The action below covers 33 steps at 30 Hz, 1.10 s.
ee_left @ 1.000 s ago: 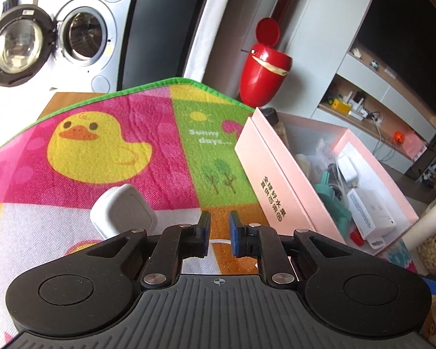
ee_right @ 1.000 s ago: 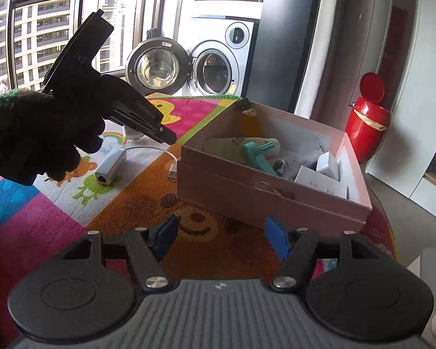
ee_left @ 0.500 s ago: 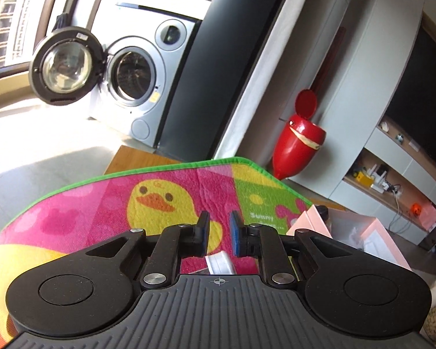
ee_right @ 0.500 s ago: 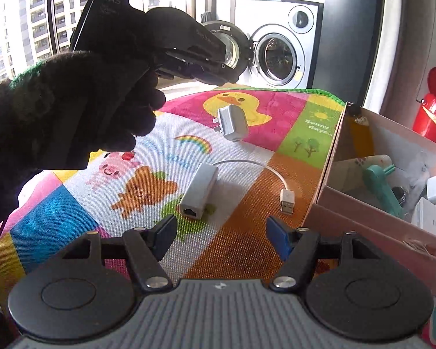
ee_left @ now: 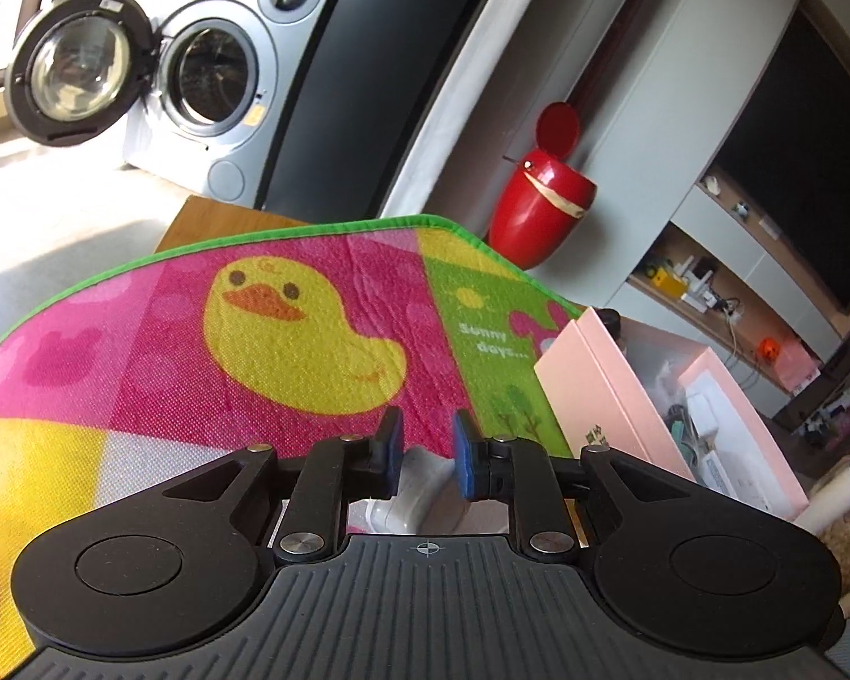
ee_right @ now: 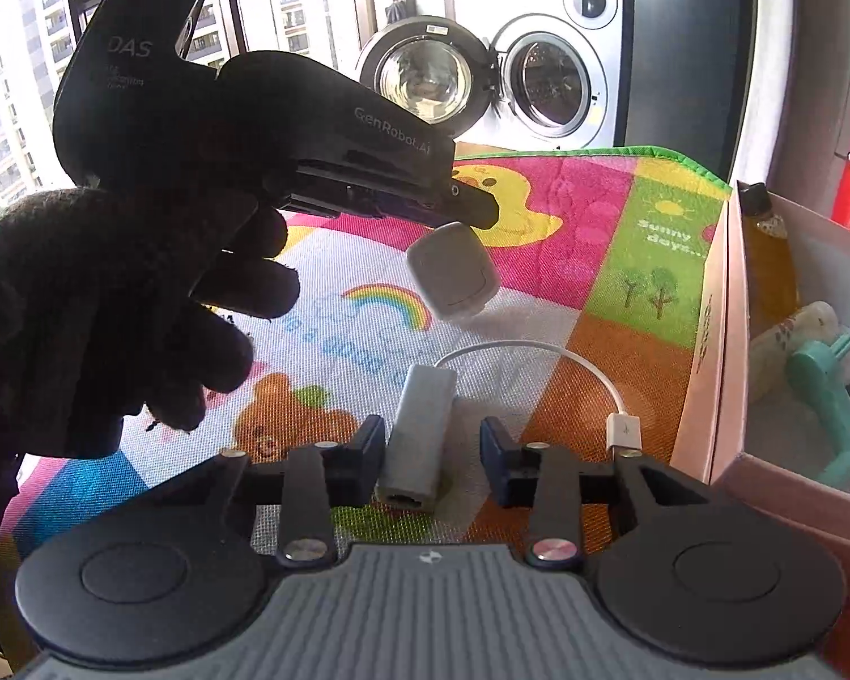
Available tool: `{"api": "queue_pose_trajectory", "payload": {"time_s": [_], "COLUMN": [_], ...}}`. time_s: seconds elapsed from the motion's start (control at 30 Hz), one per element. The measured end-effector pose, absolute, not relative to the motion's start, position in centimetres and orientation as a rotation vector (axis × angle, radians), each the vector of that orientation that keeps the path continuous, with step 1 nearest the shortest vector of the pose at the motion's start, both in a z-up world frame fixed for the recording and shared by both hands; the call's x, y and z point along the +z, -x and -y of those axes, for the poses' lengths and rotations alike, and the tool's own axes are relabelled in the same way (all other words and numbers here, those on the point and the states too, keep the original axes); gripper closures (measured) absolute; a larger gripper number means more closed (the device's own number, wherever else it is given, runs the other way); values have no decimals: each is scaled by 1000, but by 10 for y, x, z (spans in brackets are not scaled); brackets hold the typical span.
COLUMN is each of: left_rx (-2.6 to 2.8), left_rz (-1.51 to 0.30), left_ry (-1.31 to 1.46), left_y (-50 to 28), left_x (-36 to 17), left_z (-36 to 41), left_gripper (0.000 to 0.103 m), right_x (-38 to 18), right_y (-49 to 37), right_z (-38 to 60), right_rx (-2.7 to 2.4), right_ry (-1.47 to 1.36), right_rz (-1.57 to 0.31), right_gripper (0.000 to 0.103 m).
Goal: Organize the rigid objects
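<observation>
My left gripper (ee_left: pixel 426 447) is shut on a white charger block (ee_left: pixel 419 487) that hangs below its fingers. In the right wrist view the block (ee_right: pixel 452 272) is lifted off the mat under the left gripper's tip (ee_right: pixel 470 209). My right gripper (ee_right: pixel 432 467) is open, low over the mat, with a white adapter (ee_right: pixel 419 430) lying between its fingers. The adapter's white cable (ee_right: pixel 538 348) curves to a USB plug (ee_right: pixel 624 430). The pink box (ee_right: pixel 719 340) stands at the right; it also shows in the left wrist view (ee_left: pixel 606 391).
A colourful play mat (ee_left: pixel 255 351) covers the table. The pink box holds a teal tool (ee_right: pixel 827 391), a bottle (ee_right: pixel 768 249) and several white items. A red bin (ee_left: pixel 538 209) and an open washing machine (ee_left: pixel 141 68) stand beyond the table.
My left gripper has closed on the charger block and lifted it off the mat. My right gripper has swung left from the box and come down around the adapter.
</observation>
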<state>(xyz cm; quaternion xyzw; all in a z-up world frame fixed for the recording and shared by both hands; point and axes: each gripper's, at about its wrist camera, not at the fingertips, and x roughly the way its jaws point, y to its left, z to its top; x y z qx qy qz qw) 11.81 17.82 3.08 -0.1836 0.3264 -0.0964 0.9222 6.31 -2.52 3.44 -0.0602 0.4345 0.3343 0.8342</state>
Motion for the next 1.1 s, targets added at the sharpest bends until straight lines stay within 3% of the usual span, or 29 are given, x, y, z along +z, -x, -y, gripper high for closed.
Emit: {"api": "queue_pose_trajectory", "payload": {"time_s": [0.23, 0.47, 0.53, 0.6, 0.8, 1.1], "left_rx": [-348, -368, -371, -310, -183, -187], "left_rz": [-684, -746, -750, -730, -793, -831], "left_ry": [161, 39, 58, 52, -34, -77], "left_y": [-66, -39, -34, -29, -40, -52], "left_x": [32, 20, 20, 24, 22, 15], "left_z": [-135, -101, -101, -103, -94, -63], "left_gripper": [83, 83, 83, 83, 83, 81], "right_x": [43, 48, 48, 47, 34, 30], "right_y": [-11, 28, 33, 32, 17, 19], "right_z": [64, 107, 117, 127, 156, 157], "right_rx": [746, 643, 591, 542, 457, 457], "right_ry": [188, 278, 292, 266, 116, 101], "right_rz": [-906, -848, -845, -843, -879, -855], "right_gripper": [81, 71, 64, 36, 21, 19]}}
